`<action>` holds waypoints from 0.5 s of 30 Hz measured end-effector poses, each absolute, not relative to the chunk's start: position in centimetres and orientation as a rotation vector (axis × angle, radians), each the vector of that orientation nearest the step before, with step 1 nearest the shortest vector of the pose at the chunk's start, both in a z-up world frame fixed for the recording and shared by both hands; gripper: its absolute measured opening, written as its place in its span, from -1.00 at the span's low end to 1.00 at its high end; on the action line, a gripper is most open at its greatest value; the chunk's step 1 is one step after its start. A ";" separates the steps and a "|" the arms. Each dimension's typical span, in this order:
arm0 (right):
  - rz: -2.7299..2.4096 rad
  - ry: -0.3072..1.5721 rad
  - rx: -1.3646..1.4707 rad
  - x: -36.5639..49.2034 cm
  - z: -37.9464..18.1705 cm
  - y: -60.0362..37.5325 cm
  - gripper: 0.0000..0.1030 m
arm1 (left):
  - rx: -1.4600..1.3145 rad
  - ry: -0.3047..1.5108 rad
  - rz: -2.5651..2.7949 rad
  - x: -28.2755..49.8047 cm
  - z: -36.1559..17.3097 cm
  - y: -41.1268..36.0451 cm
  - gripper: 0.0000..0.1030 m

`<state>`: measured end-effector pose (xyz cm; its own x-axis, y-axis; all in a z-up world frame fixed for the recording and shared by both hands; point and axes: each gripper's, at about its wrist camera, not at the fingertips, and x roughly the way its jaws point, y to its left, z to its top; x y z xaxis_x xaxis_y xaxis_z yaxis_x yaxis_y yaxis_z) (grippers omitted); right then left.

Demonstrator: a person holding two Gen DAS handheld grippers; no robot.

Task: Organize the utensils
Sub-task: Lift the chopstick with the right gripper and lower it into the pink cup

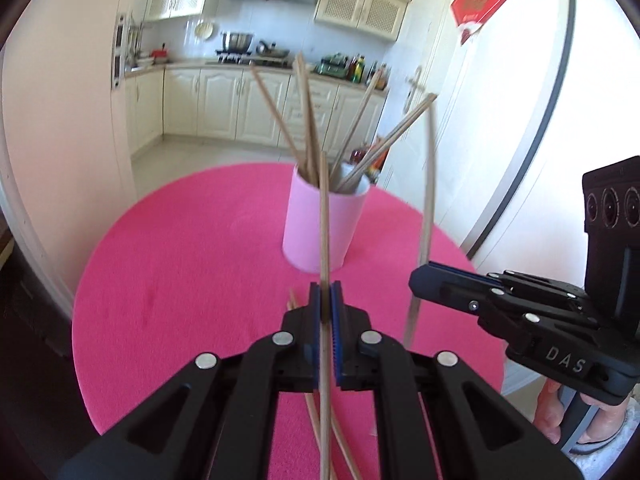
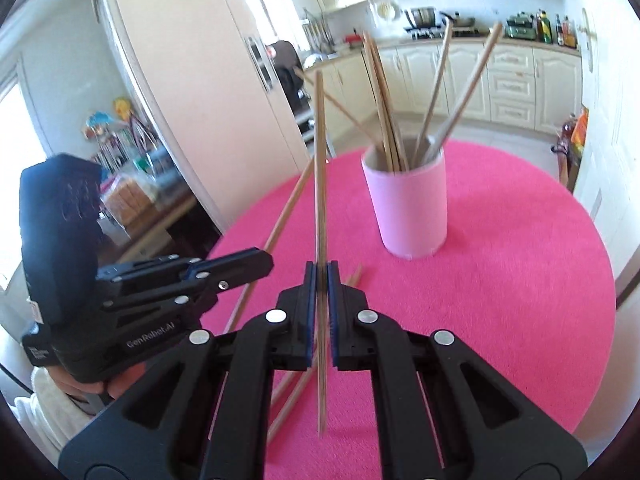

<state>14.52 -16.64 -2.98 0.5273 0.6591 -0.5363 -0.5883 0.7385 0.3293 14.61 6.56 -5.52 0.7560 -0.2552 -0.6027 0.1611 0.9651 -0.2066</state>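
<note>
Left wrist view has the left gripper (image 1: 329, 304) clamped on a thin wooden chopstick (image 1: 324, 216) above the round pink table's (image 1: 180, 240) near edge, the right gripper (image 2: 320, 280) pinching another (image 2: 319, 168), pink cup (image 1: 320, 224) mid-table; light, stiff, slippery sticks probably want mid-shaft grips.

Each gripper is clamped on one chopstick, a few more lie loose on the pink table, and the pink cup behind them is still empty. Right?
Not quite: the pink cup already holds several chopsticks, as the right wrist view shows. The rest stands.
</note>
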 end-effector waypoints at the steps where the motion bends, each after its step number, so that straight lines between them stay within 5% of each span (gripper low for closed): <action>1: 0.756 0.673 0.121 14.5 -2.6 -16.7 -0.89 | -0.148 0.660 -0.234 14.6 -5.3 6.5 -0.89; 15: 0.767 0.525 0.218 15.6 0.0 -18.8 -0.89 | -0.180 0.404 -0.263 15.9 -2.4 5.4 -0.89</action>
